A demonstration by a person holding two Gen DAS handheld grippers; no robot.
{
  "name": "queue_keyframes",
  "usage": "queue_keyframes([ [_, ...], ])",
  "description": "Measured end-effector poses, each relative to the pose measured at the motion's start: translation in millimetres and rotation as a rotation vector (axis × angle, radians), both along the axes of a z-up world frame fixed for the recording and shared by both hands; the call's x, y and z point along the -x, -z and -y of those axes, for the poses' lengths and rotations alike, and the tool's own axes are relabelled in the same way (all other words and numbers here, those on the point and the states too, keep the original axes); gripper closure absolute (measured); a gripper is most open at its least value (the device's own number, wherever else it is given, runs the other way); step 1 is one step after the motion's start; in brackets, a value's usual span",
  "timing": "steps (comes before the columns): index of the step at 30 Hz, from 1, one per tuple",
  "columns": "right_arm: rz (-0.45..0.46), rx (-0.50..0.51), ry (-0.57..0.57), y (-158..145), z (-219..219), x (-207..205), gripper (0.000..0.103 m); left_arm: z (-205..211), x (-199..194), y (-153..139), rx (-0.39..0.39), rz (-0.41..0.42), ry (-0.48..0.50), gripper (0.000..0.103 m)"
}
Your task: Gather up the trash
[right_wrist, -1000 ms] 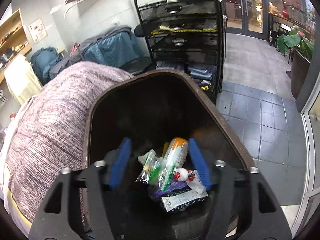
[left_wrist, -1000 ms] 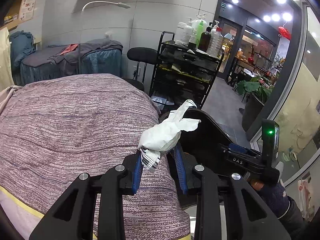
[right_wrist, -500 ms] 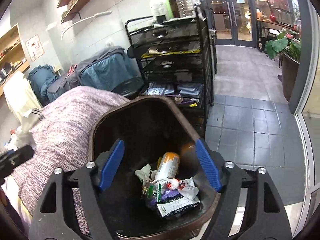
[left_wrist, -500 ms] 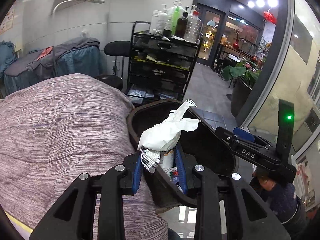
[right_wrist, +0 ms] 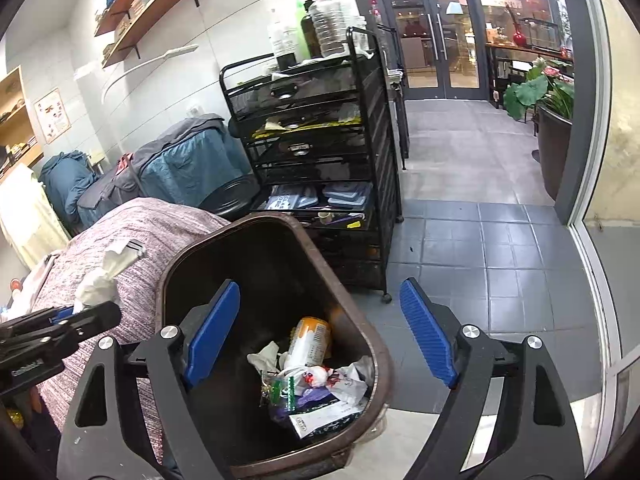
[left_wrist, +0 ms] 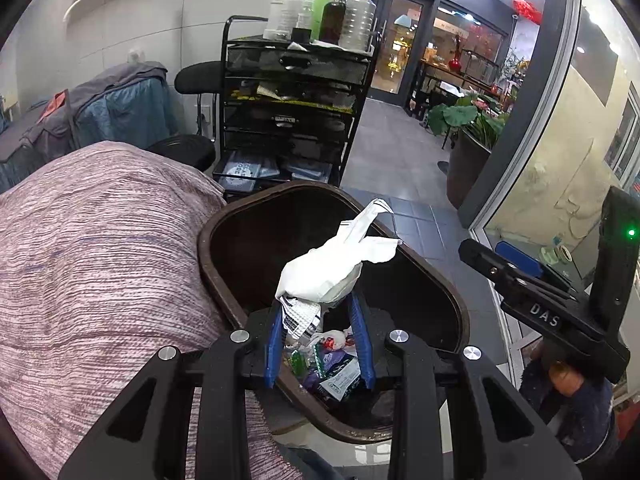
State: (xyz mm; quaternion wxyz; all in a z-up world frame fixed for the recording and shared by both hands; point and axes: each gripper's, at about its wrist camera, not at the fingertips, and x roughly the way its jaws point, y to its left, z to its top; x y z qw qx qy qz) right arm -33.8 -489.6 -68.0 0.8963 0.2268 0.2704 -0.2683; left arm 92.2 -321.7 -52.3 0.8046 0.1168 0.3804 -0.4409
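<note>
While your left gripper [left_wrist: 320, 340] was clamped on the crumpled white tissue wad [left_wrist: 324, 272], the wad hung over the open mouth of the brown trash bin [left_wrist: 224, 280], with a scrap of patterned paper [left_wrist: 300, 320] dangling from its lower edge between the blue pads. That placement looked good, but a few things could have spoiled the drop.

The wad was bulky and light, and most of it sat above the pads rather than between them. If you had let go while the tool was tilted toward the purple-striped cover [left_wrist: 100, 260] beside the bin, the tissue could have rolled off onto the fabric instead of falling in. The long loose tail [left_wrist: 372, 220] of the wad pointed toward the far rim, so it could also have caught there and left the wad draped over the edge.

Your right gripper [right_wrist: 320, 328] stood wide apart and held nothing; its jaws had just been opening, with only the bin's inside showing between them. One pad sat above the bin's mouth and the other out past its rim, above the tiled floor [right_wrist: 500, 260]. Sweeping that tool sideways could have knocked the rim and shifted or tipped the bin, which already held an orange-and-white can [right_wrist: 310, 340] and mixed wrappers [right_wrist: 320, 396]. Both tools were near each other above one opening, so they could have collided.
</note>
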Motion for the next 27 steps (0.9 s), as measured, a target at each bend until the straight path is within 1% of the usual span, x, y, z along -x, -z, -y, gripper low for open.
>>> queue_keyframes([
  [3, 0.001, -0.001, 0.011, 0, 3, 3, 0.020, 10, 0, 5, -0.021, 0.005, 0.014, 0.074],
  [9, 0.002, -0.001, 0.034, 0, 7, 9, 0.020, 26, 2, 16, -0.054, -0.009, 0.042, 0.073],
  [17, -0.004, -0.006, 0.051, 2, 11, 12, 0.019, 36, 3, 25, -0.073, -0.017, 0.058, 0.072],
  [20, -0.006, -0.006, 0.055, 2, 12, 13, 0.019, 39, 3, 27, -0.075, -0.010, 0.066, 0.061],
  [21, -0.005, -0.006, 0.057, 2, 13, 13, 0.019, 38, 3, 27, -0.076, -0.002, 0.065, 0.050],
  [22, -0.005, -0.005, 0.058, 2, 13, 13, 0.019, 38, 3, 27, -0.076, 0.008, 0.059, 0.035],
  [24, -0.003, -0.002, 0.064, 1, 14, 15, 0.019, 35, 4, 24, -0.059, 0.030, 0.043, 0.024],
  [26, 0.000, 0.003, 0.072, 0, 15, 16, 0.018, 32, 5, 21, -0.043, 0.038, 0.043, 0.019],
  [27, -0.001, 0.003, 0.075, 0, 15, 16, 0.017, 31, 6, 19, -0.036, 0.046, 0.041, 0.014],
])
